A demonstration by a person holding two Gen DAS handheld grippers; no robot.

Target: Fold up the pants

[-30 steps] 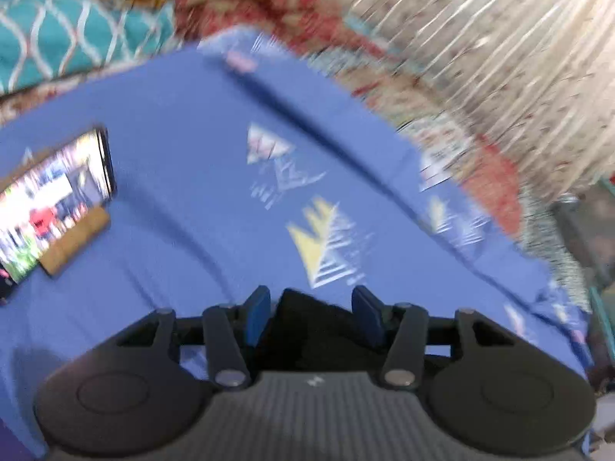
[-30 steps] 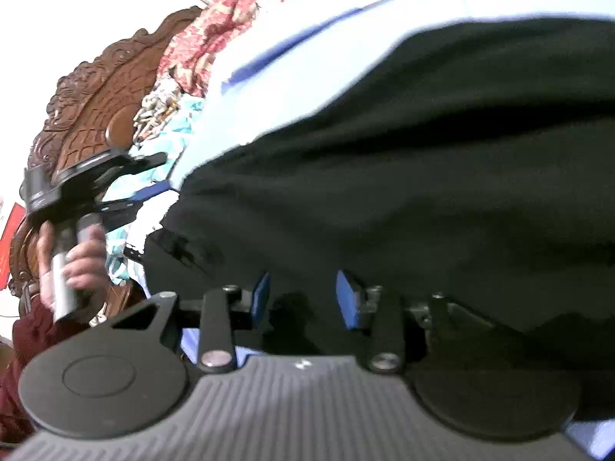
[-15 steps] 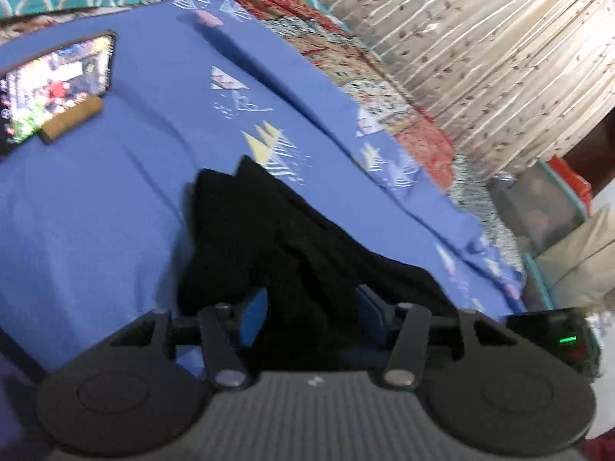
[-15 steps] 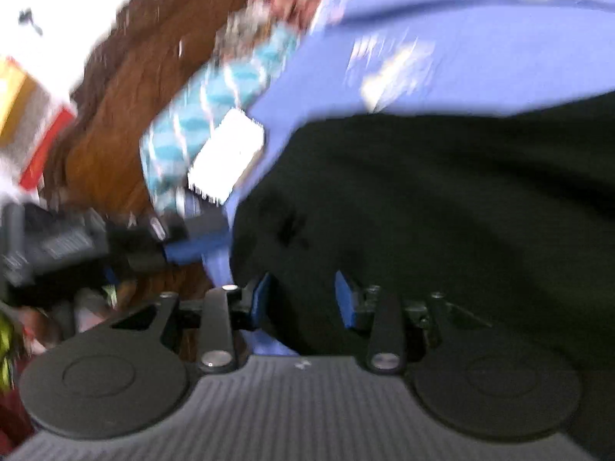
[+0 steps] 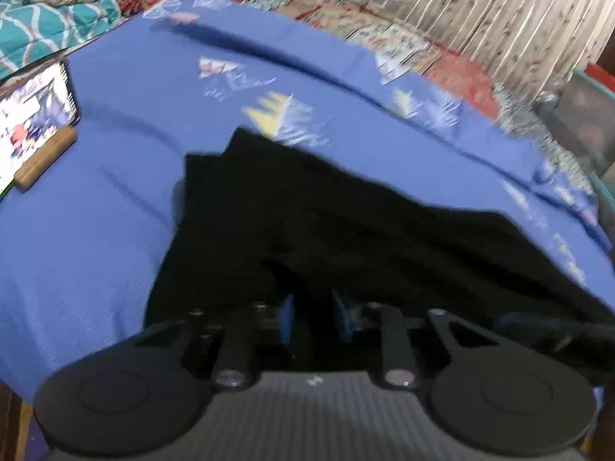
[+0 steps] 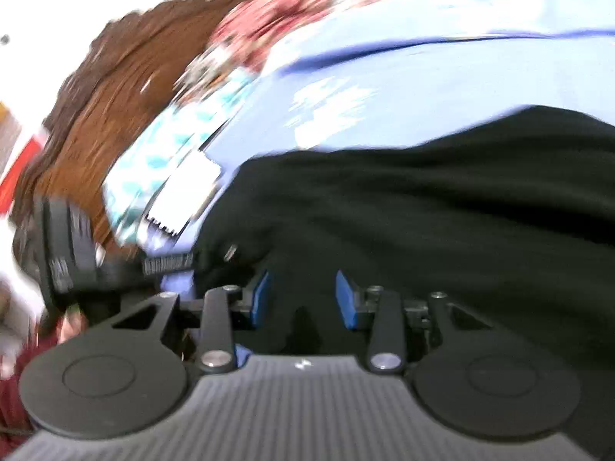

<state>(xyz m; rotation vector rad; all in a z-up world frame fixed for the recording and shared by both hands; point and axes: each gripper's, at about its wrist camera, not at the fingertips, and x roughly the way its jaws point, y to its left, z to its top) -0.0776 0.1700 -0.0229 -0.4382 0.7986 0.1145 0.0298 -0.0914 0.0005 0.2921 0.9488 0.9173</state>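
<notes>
My left gripper [image 5: 313, 317] has just narrowed its jaws, which now pinch a fold of the black pants [image 5: 346, 230] at six o'clock in its view; judged, that secures one edge for the fold. My right gripper [image 6: 301, 299] stands half spread with dark cloth between the blue pads, seemingly gripped. The pants lie rumpled on the blue bedsheet [image 5: 96, 211], running from centre toward four o'clock. A lit phone [image 5: 34, 115] sits at nine o'clock.

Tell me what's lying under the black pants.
The pants lie on a blue sheet with triangle prints, which shows all around them. One yellow print is partly covered by their far edge. Whatever lies under the fabric is hidden.
</notes>
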